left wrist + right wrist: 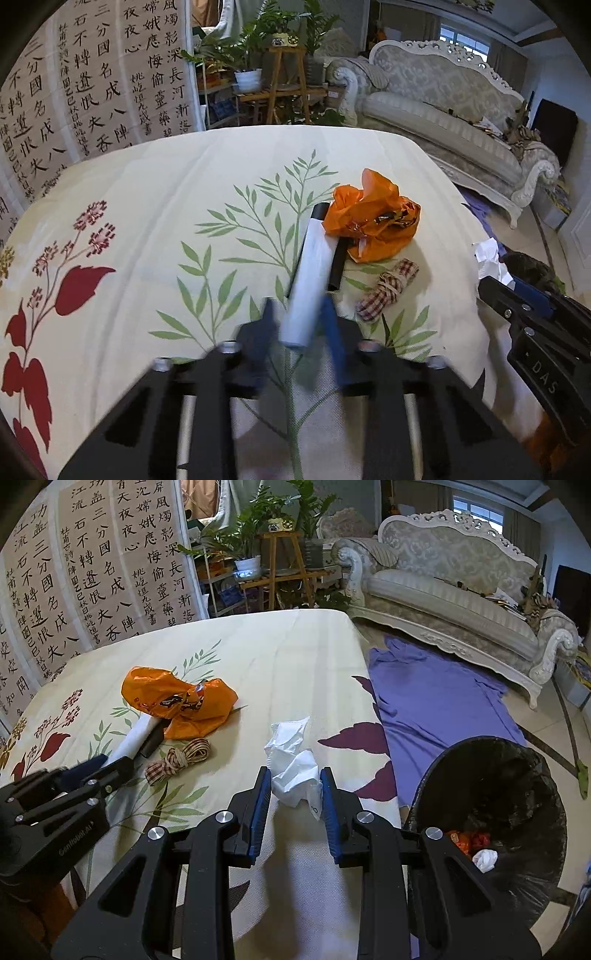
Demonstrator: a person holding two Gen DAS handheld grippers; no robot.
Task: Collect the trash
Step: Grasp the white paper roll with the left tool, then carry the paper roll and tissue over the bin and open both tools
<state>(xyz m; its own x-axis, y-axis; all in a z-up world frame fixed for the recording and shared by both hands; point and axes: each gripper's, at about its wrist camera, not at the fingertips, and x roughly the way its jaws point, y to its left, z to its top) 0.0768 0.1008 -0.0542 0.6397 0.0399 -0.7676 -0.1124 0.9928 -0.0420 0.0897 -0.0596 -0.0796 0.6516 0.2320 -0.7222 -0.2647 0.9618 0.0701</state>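
Left gripper (301, 325) pinches the near end of a white roll (308, 273), low centre of the left view; blue pads sit tight on both sides of it, blurred. The roll runs up-frame from the jaws, its far end touching the orange bag (373, 218) right of centre; a black tube (338, 266) lies against the roll's right side. A checked ribbon bundle (388, 291) sits just right of the jaws, apart from them. Right gripper (295, 794) clamps a crumpled white tissue (293, 768), centre of the right view, wad squeezed between the pads and sticking up-frame past the fingertips. All of it sits over the floral cloth (258, 664). Black bin (491, 812) at lower right of the right view, beside the cloth edge, some trash already inside. Purple sheet (436, 701) lies on the floor beyond the bin.
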